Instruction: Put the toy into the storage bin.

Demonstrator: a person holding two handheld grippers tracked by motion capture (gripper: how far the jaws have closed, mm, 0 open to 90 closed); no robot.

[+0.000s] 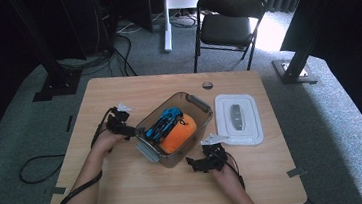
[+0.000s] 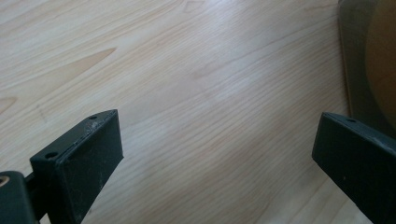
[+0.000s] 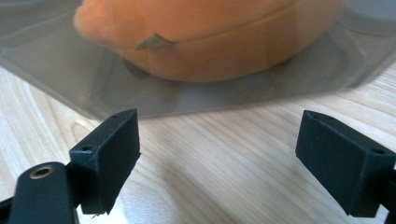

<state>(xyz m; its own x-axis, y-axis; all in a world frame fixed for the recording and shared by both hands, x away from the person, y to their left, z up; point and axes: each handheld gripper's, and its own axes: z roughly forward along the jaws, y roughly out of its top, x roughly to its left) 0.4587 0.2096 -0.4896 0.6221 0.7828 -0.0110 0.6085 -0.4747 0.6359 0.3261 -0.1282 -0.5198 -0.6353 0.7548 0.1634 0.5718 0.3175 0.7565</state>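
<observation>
A clear grey plastic box (image 1: 195,103) sits in the middle of the wooden table. Inside it lie an orange soft item (image 1: 177,130) and a blue and black toy (image 1: 165,122). My left gripper (image 1: 124,129) rests at the box's left side with its jaws wide apart over bare wood (image 2: 205,121); the box wall (image 2: 355,60) shows at the right of its view. My right gripper (image 1: 198,163) is open at the box's near side. Its view looks straight at the box wall (image 3: 93,84) with the orange item (image 3: 210,42) behind it.
The box's white lid (image 1: 239,118) lies flat to the right of the box. A round cable hole (image 1: 208,85) is near the table's far edge. A black folding chair (image 1: 229,22) stands beyond the table. Cables trail off the table's left.
</observation>
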